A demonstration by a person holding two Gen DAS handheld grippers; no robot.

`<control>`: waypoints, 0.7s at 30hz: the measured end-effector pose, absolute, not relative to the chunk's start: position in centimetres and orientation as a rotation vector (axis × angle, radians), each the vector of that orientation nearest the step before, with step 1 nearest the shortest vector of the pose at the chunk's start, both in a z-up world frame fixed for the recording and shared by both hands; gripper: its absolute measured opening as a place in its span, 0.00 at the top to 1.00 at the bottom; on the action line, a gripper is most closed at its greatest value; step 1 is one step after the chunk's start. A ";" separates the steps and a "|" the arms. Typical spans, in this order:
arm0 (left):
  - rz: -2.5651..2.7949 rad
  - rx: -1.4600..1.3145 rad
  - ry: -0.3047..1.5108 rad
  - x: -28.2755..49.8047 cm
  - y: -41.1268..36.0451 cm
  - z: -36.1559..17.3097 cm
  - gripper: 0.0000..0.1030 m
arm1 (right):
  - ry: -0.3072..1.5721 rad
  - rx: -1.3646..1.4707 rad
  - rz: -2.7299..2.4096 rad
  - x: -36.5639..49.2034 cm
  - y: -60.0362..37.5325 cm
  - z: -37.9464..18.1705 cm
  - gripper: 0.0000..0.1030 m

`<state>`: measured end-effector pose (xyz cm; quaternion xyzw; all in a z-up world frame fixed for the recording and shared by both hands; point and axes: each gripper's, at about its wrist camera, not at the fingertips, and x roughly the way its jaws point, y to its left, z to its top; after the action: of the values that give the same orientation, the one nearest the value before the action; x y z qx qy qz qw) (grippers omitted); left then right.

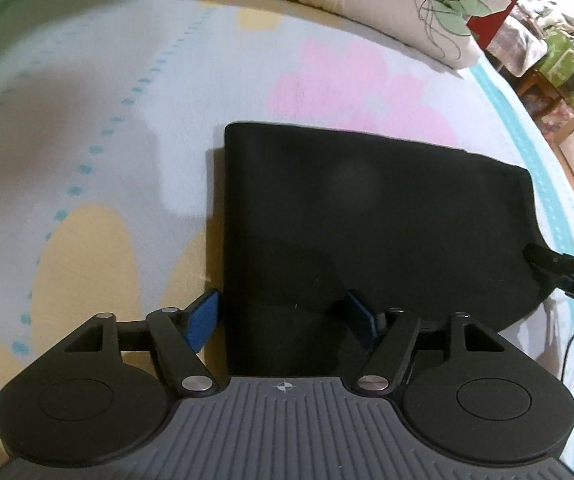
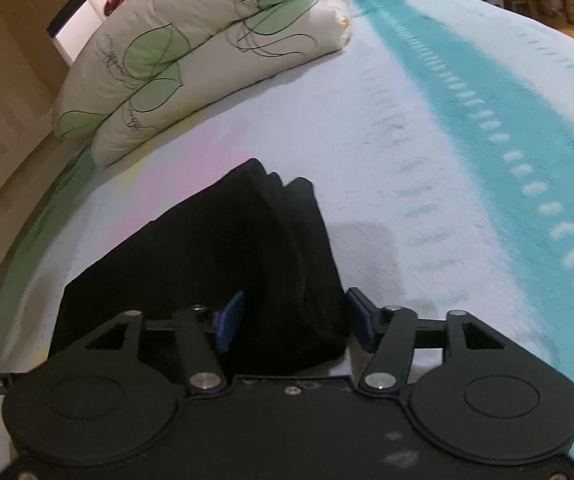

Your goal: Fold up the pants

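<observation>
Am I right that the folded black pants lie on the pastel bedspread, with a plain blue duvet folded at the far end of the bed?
Not quite: the folded duvet is cream with green leaf prints, as the right wrist view shows. The folded black pants do lie on the pastel bedspread.

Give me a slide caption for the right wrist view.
Open right gripper straddling the edge of folded black pants on a pastel bedspread.

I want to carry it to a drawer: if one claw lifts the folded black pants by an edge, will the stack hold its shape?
Probably not. The black pants are soft cloth in several loose layers, visible at the far edge, so they would likely droop and unfold. Pushed across the fuzzy bedspread, they may bunch rather than slide.
</observation>
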<state>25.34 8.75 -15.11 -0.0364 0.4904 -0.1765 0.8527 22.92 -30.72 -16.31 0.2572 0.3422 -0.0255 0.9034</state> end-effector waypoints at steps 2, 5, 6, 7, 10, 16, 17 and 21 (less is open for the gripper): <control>-0.380 -0.067 1.024 25.7 8.4 -15.2 0.27 | 0.712 0.513 -0.025 23.6 -30.7 -16.4 0.34; -0.405 -0.065 1.013 26.3 7.8 -15.5 0.14 | 0.717 0.524 0.020 24.6 -31.0 -16.6 0.31; -0.409 -0.061 1.008 26.4 7.5 -15.6 0.12 | 0.715 0.534 0.032 24.8 -31.2 -16.6 0.30; -0.414 -0.058 1.004 26.6 7.3 -15.8 0.07 | 0.710 0.549 0.043 25.0 -31.5 -16.7 0.30; -0.421 -0.080 0.997 27.1 6.9 -16.1 0.01 | 0.695 0.560 0.058 25.4 -31.6 -16.9 0.30; -0.389 -0.226 0.989 28.1 8.2 -16.0 0.26 | 0.670 0.449 0.011 25.5 -29.6 -16.7 0.37; -0.347 -0.207 0.983 27.9 8.3 -15.7 0.52 | 0.667 0.437 -0.002 25.4 -29.4 -16.7 0.38; -0.336 -0.304 0.979 27.4 9.3 -15.4 0.82 | 0.661 0.507 -0.055 25.1 -29.1 -16.1 0.64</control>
<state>27.38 9.32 -15.39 -0.1449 0.4663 -0.1598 0.8579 25.07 -29.09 -16.10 0.2462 0.3208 -0.0267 0.9142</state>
